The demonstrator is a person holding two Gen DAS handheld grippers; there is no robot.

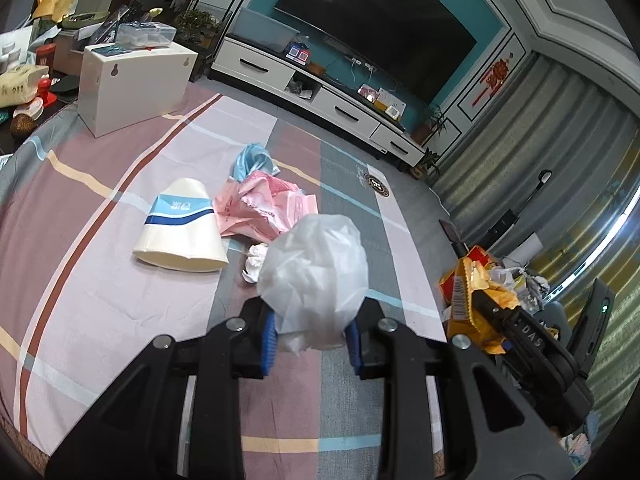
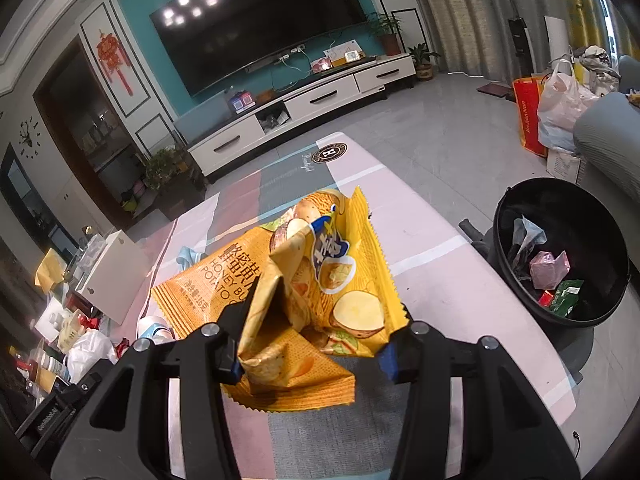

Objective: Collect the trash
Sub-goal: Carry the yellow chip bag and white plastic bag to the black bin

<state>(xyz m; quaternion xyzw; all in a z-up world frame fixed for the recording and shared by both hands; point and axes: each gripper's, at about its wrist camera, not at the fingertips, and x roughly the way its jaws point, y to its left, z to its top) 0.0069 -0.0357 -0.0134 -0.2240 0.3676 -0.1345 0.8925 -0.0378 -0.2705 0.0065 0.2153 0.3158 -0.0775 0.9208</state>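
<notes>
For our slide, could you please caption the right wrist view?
Right claw grips a yellow chip bag above the striped tablecloth, with the black trash bin waiting alongside.

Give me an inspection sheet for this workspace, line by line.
Surface: striped pastel tablecloth.
Job's things: crumpled white plastic bag; yellow potato chip packet; flattened paper cup, pink wrappers, blue wrapper, small white paper wad on the cloth; black round trash bin, partly filled.
Clutter: white box.
Grippers: left gripper shut on the bag; right gripper shut on the packet.
Cables: wires under the television.
Surroundings: white TV cabinet, potted plants.
</notes>
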